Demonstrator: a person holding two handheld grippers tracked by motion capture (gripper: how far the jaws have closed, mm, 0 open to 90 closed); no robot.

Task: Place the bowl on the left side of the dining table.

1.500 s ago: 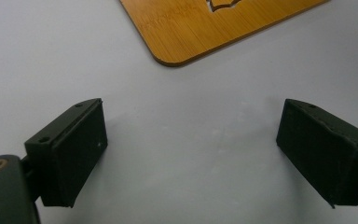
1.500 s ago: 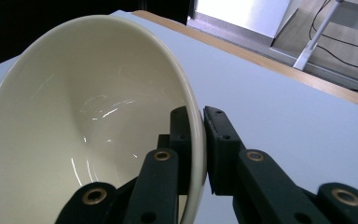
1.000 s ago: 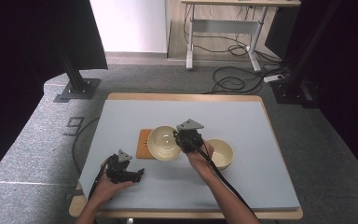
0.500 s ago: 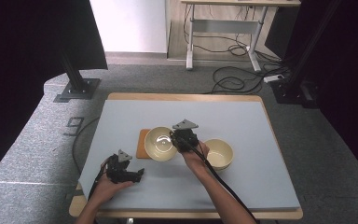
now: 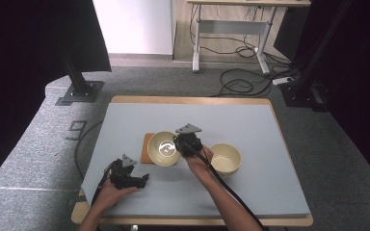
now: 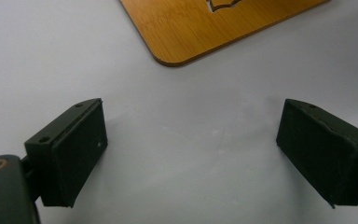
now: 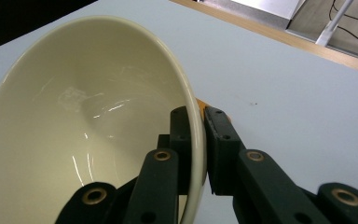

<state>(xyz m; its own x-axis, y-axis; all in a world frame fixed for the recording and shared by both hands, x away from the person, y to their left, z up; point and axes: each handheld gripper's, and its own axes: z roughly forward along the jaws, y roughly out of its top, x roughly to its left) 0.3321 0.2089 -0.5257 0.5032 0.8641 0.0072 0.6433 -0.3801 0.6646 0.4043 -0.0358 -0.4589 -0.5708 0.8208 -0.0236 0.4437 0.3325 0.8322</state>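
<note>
Bowl (image 5: 163, 148), cream, glossy inside, sits at frame centre in the high view, over the right part of a wooden board (image 5: 147, 148). Order by size: table (image 5: 250, 125) with grey-blue top and wood edge spans the middle of the high view. Board is next, orange-brown, rounded corners, just left of centre; its corner also shows at the top of the left gripper view (image 6: 200, 28), with a cut-out shape partly cropped. The held bowl takes up the left half of the right gripper view (image 7: 88, 121), tilted. Second bowl (image 5: 225, 158), same cream colour, sits right of centre on the bare table, near the right hand but apart from the first bowl.

Right gripper (image 5: 187, 143) sits at centre, touching the first bowl's right rim; in the right gripper view (image 7: 196, 140) its jaws are clamped narrow on the rim wall, one pad inside, one outside (thin gap, just the rim between). Left gripper (image 5: 127, 175) is at lower left of the high view, low over bare table; its own view (image 6: 191, 154) shows jaws spread wide, nothing between, board corner ahead and apart.
</note>
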